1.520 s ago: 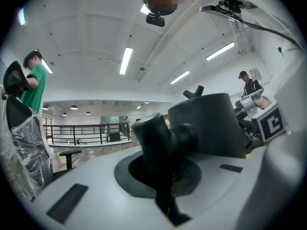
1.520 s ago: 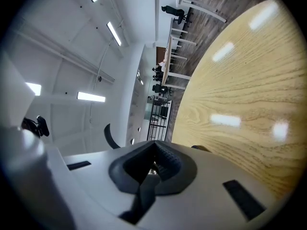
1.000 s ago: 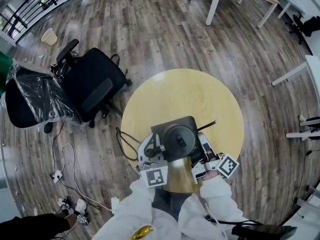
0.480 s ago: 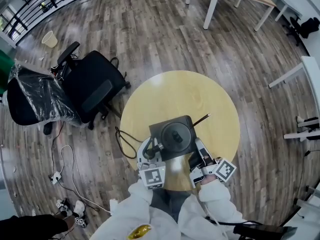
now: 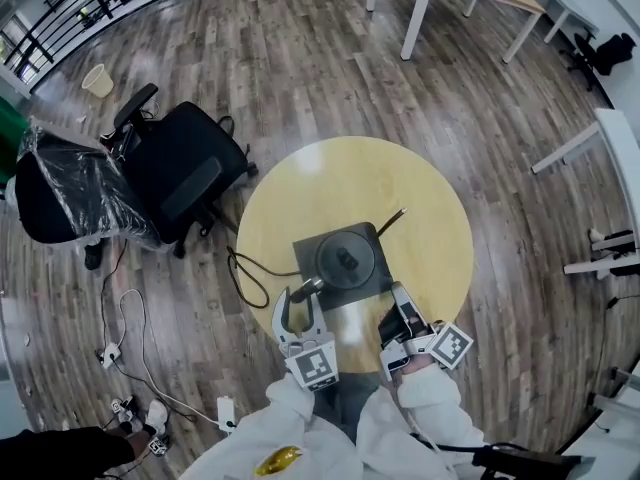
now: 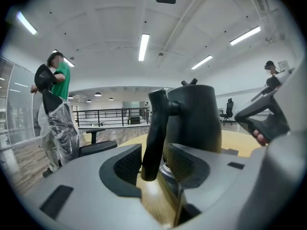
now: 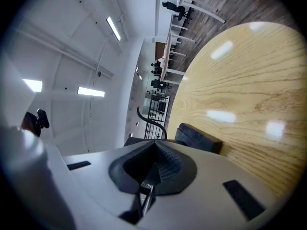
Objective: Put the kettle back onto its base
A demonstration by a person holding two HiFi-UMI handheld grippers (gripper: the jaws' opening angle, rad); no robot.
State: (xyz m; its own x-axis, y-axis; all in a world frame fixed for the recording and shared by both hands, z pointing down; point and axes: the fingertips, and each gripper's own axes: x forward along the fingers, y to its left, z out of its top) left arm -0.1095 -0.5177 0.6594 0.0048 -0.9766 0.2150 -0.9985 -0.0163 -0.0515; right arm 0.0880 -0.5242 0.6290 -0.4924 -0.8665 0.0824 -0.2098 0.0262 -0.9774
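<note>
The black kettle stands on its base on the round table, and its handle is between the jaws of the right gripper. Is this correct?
Not the right one. The handle is between the jaws of the left gripper, which are opening and do not clamp it; the left gripper view shows this. The rest is correct.

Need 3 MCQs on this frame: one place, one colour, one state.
1. The dark grey kettle stands on: A the floor; B the square black base on the round wooden table; C the office chair.
2. That table's top is: A pale yellow; B white; C red.
3. The right gripper's jaws are: A on the kettle; B wide apart; C together, empty.
1 B: head view shows it centred there. 2 A: yellow grain. 3 C: its pads meet.
</note>
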